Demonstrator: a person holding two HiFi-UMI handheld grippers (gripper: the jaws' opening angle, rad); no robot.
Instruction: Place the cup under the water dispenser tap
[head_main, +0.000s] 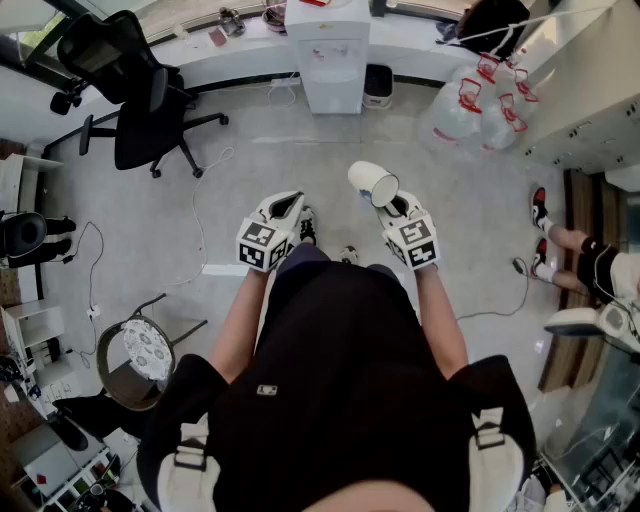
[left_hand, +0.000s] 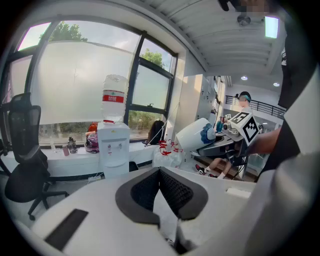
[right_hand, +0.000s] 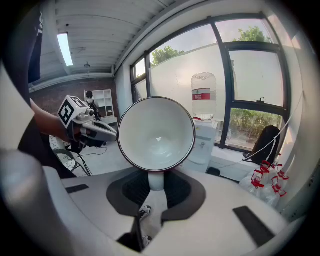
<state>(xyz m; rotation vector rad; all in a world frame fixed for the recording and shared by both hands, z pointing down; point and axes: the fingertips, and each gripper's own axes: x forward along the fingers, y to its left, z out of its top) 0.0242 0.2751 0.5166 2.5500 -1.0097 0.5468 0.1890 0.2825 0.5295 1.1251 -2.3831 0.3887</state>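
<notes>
A: What sits closest to you?

B: My right tool (right_hand: 156, 184), jaws clamped on the handle (right_hand: 156, 178) of the white cup (right_hand: 156, 132). I think the handle is the sensible hold, since it leaves the cup's body clear to slide in under a tap.

A: Why is the mouth facing you?

B: The cup lies tipped on its side in the grip, held in the air and empty, so nothing spills. I judge it needs turning upright before I set it down.

A: And the other one?

B: My left tool (left_hand: 160, 172) has its jaws together on nothing. It hangs level with the right, out of the way.

A: How far to go?

B: The water dispenser (head_main: 328, 55) stands by the window, well apart from me across the floor (head_main: 300, 170). Its taps (left_hand: 115, 146) are straight ahead, so the walk comes first.
</notes>
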